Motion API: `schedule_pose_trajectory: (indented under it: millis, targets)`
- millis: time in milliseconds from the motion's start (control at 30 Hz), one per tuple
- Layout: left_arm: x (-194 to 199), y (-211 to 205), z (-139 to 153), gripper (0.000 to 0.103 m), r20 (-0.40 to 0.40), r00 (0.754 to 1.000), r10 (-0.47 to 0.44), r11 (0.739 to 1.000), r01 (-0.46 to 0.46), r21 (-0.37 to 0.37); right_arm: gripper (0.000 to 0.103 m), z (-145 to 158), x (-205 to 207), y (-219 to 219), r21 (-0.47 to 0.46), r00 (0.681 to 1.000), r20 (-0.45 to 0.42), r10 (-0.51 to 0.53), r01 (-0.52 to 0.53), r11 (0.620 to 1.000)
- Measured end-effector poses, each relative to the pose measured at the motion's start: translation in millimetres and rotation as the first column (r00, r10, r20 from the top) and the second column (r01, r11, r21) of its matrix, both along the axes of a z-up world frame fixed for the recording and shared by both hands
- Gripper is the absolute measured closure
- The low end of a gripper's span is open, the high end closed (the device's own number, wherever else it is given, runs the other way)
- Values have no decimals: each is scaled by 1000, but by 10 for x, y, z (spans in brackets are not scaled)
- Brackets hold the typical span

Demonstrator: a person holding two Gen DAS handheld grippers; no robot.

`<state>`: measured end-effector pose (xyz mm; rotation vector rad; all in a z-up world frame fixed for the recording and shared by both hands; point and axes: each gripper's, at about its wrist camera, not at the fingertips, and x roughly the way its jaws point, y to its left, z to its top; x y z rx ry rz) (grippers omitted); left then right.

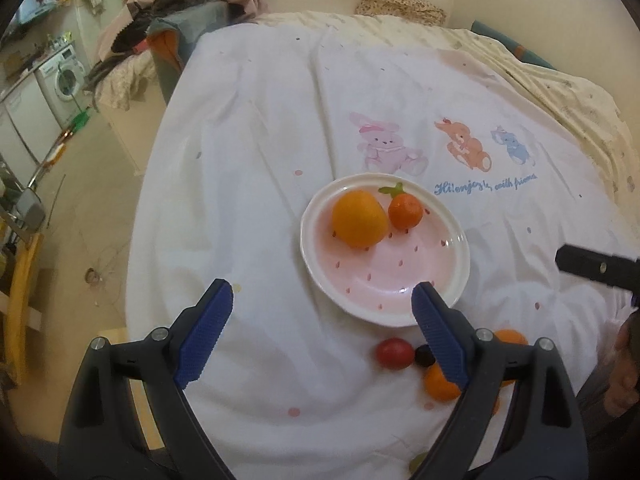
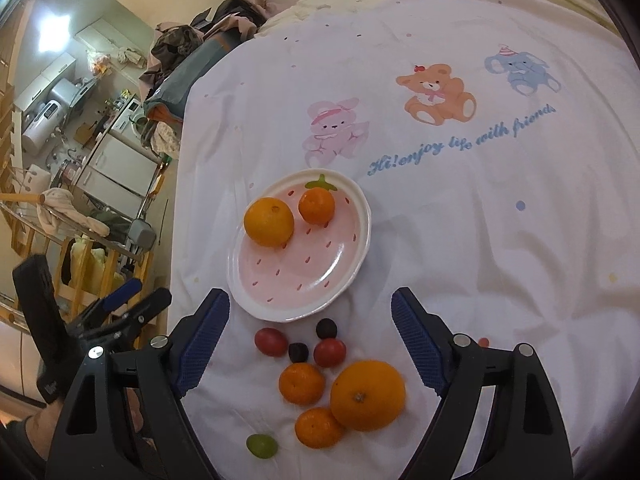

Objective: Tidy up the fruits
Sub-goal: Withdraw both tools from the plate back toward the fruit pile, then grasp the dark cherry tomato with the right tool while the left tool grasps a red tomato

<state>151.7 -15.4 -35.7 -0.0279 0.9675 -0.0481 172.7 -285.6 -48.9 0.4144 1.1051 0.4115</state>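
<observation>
A pink strawberry-pattern plate lies on the white bedsheet, holding a large orange and a small tangerine. In front of the plate lie loose fruits: a big orange, two tangerines, two red tomatoes, two dark grapes and a green grape. My left gripper hovers open and empty near the plate's front edge. My right gripper hangs open, empty, above the loose fruit.
The bedsheet with cartoon animals spreads far and right. Left of the bed are a floor, a clothes pile and a washing machine. The other gripper appears at the left edge in the right wrist view.
</observation>
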Motion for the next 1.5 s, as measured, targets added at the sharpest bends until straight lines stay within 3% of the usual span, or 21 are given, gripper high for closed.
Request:
schedule_pose_trajectory:
  millis: [333,533,600,700,867,1100,1267,1500]
  targets:
    - [-148,-62,-44,14,-33,999,0,1000,0,-11,17,-120,16,5,-21,999,-43,-16,15,1000]
    - [-47,98,-134,14,-129,989,71,995,-79,-58,17,-369,80,77,-24,991,-134,-1,-2,1000]
    - [-24,146,-166,14,-150,984,93,993,-104,-64,22,-466,115,131,-29,986,-168,20,-26,999]
    - [14,189,-223,14,-182,977,111,987,-130,-96,41,-627,184,264,-46,973,-220,73,-85,995]
    - [67,172,-283,14,-210,971,114,985,-138,-102,58,-836,243,611,-176,949,-257,180,-229,957]
    - [119,154,-307,14,-222,968,113,985,-139,-103,61,-1038,249,1003,-314,922,-272,277,-357,880]
    - [150,133,-357,14,-243,965,102,986,-131,-106,76,-1080,227,1101,-362,912,-269,308,-393,845]
    - [147,128,-375,14,-242,965,102,986,-131,-107,80,-1023,207,992,-297,919,-266,292,-366,882]
